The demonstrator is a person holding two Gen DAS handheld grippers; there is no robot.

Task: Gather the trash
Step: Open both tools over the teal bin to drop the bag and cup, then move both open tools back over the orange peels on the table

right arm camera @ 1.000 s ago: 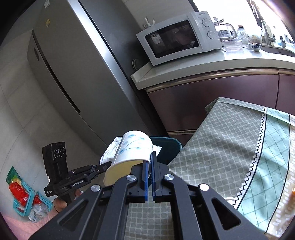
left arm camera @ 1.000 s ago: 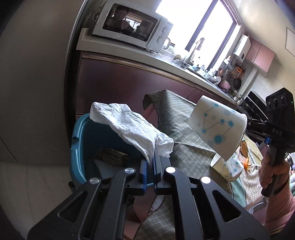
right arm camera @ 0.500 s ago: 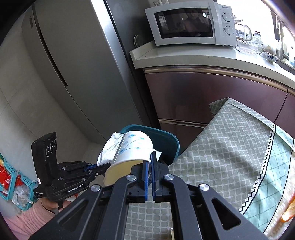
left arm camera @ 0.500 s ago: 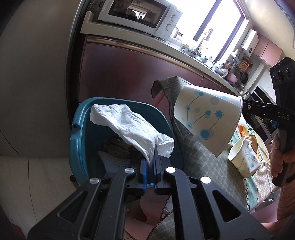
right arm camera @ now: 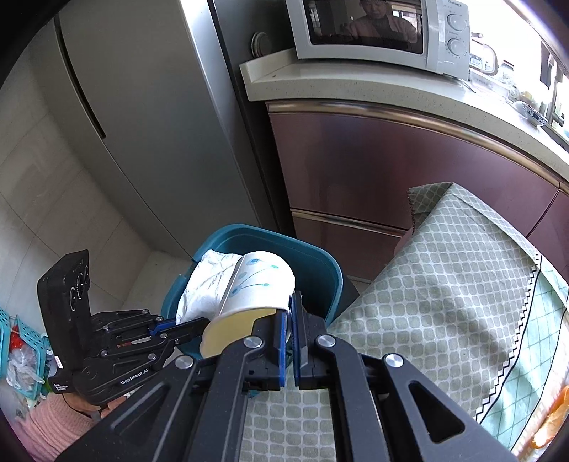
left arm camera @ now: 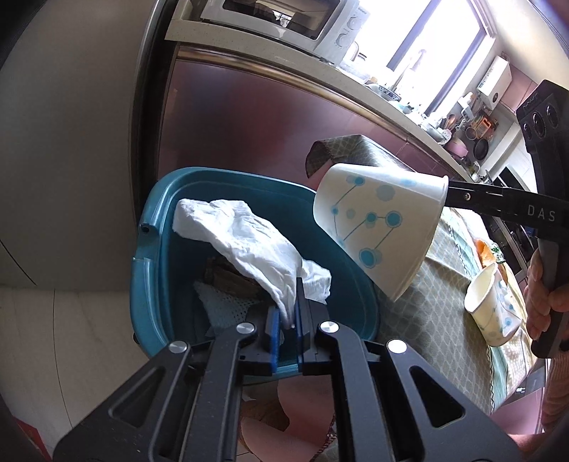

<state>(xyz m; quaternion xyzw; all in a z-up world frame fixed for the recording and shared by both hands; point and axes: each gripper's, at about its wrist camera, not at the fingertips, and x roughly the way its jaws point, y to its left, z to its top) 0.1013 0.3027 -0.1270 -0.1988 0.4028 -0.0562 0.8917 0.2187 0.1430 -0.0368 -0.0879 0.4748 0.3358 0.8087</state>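
My left gripper [left arm camera: 290, 320] is shut on a crumpled white tissue [left arm camera: 249, 248] and holds it over the teal bin [left arm camera: 153, 248]. My right gripper [right arm camera: 290, 334] is shut on the rim of a white paper cup with blue dots [right arm camera: 256, 284], tipped on its side above the bin's [right arm camera: 320, 259] near edge. In the left wrist view the cup [left arm camera: 380, 231] hangs at the bin's right side. The tissue [right arm camera: 202, 284] shows behind the cup in the right wrist view. Brown scraps [left arm camera: 227, 277] lie inside the bin.
A second paper cup [left arm camera: 487, 305] stands on the table with the green patterned cloth [right arm camera: 444, 284]. Brown cabinets [right arm camera: 391, 170] under a counter with a microwave [right arm camera: 373, 32] stand behind the bin. A grey fridge [right arm camera: 142, 106] is at the left.
Both grippers have moved toward and over the bin, carrying the tissue and the cup. The bin now fills more of both views.
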